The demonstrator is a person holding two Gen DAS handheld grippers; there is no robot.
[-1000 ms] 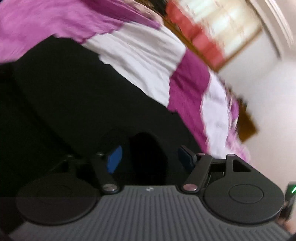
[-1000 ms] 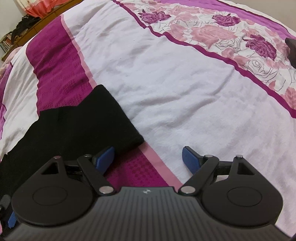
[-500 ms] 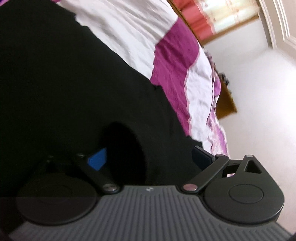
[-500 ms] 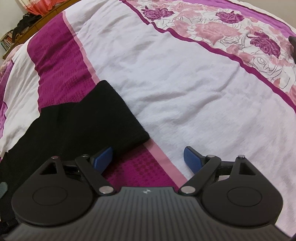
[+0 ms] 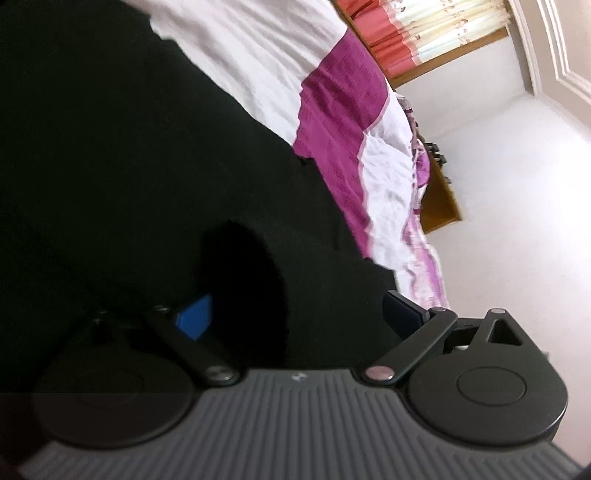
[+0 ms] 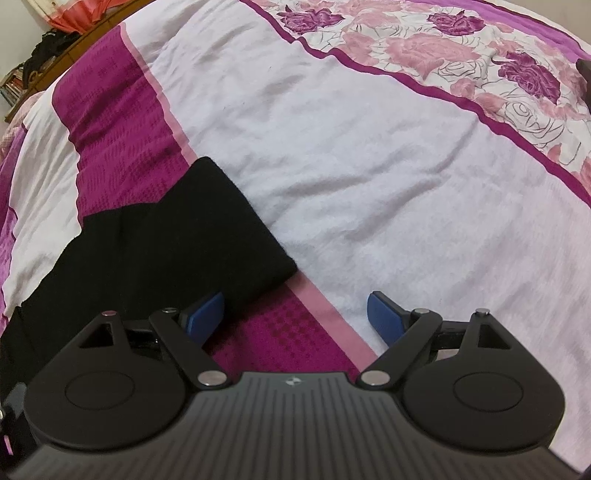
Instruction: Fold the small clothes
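A black garment [image 5: 129,166] lies spread on the bedspread and fills the left and middle of the left wrist view. My left gripper [image 5: 297,314] is low over it, open wide, with a dark fold of the cloth between its blue pads [image 5: 194,317]; neither pad presses on the cloth. In the right wrist view a folded end of the black garment [image 6: 177,240] lies at the lower left. My right gripper [image 6: 295,314] hangs open over a magenta stripe beside that end, with its left finger [image 6: 205,314] close to the cloth's edge and nothing between the jaws.
The bedspread [image 6: 351,166] is white with magenta stripes and a rose-print band [image 6: 461,62] at the far side. The bed's edge [image 5: 417,229] drops off to the right, beside wooden furniture [image 5: 441,206]. Red and cream curtains [image 5: 424,33] hang beyond. A cluttered shelf [image 6: 40,59] stands at the far left.
My left gripper's jaws have spread wider and it has swung and dipped toward the bed's edge; the black garment now fills more of its view. The right gripper has stayed put.
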